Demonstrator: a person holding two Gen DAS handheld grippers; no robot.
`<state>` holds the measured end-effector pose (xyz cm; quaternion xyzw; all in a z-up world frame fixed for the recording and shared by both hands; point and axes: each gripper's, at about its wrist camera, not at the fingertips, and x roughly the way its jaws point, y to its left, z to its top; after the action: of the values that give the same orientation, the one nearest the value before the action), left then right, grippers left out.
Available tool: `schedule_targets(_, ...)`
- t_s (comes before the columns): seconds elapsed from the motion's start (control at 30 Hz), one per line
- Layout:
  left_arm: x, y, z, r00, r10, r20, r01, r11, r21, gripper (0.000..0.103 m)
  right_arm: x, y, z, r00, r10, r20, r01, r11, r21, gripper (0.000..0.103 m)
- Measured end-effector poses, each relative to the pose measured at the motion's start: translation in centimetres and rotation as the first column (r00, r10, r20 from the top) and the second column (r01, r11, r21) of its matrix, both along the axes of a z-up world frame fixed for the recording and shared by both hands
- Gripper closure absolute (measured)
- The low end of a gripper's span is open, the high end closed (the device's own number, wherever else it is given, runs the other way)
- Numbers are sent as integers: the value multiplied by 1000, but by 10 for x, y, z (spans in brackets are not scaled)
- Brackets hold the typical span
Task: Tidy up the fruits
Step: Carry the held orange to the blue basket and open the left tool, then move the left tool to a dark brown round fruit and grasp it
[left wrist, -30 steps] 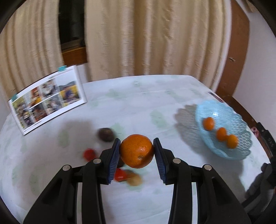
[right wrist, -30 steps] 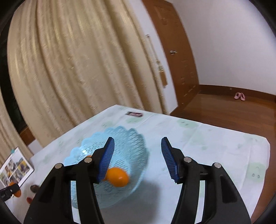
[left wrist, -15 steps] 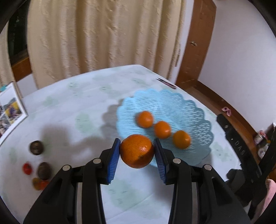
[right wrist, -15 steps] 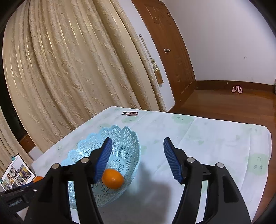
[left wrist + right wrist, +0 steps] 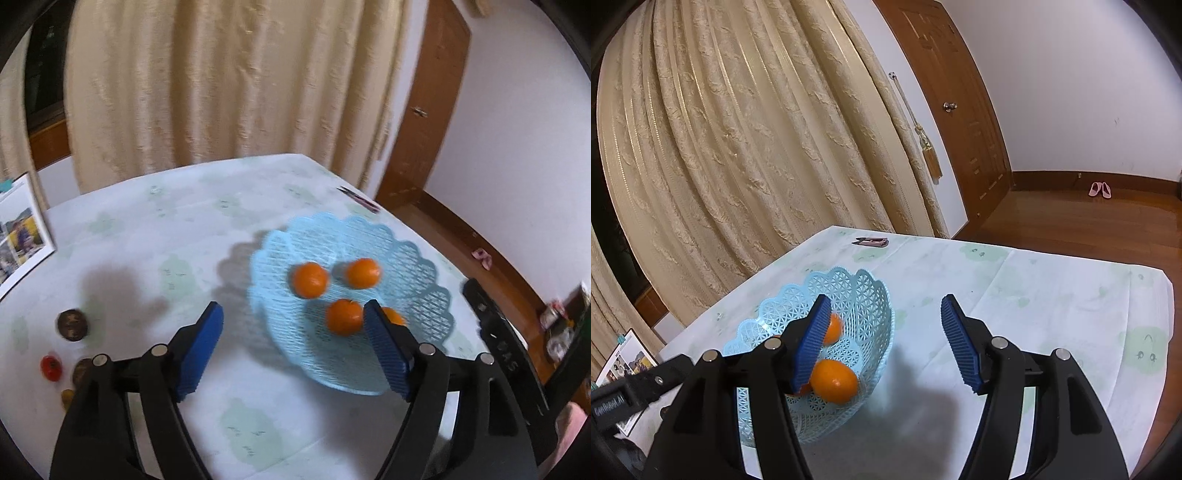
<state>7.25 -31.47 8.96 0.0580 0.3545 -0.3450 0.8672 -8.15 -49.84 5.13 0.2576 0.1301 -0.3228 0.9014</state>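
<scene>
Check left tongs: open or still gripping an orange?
Open. The left tongs have just been opening; nothing sits between the pads. Four oranges lie in the blue basket.

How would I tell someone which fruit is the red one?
Start at the blue basket on the table and look left to the small cluster of loose fruit near the edge. The red fruit is the only bright red one; its neighbours are dark brown.

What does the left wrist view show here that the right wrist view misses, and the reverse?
Only the left wrist view: the small dark and red fruits loose on the tablecloth, and four oranges countable. Only the right wrist view: the door handle and curtain tassel. Both: the blue basket with oranges, and the photo sheet.
</scene>
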Motion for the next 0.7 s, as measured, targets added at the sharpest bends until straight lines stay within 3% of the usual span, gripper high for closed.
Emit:
schedule_targets(0.33, 34, 65, 18, 975, 208, 76, -210, 978, 16, 16, -3, 13, 6, 1000, -11, 15, 13, 997, -80, 39)
schedule_targets(0.7, 79, 135, 7, 930, 366, 41, -368, 929, 47, 16, 2, 18, 6, 1000, -9, -12, 7, 994, -110, 38)
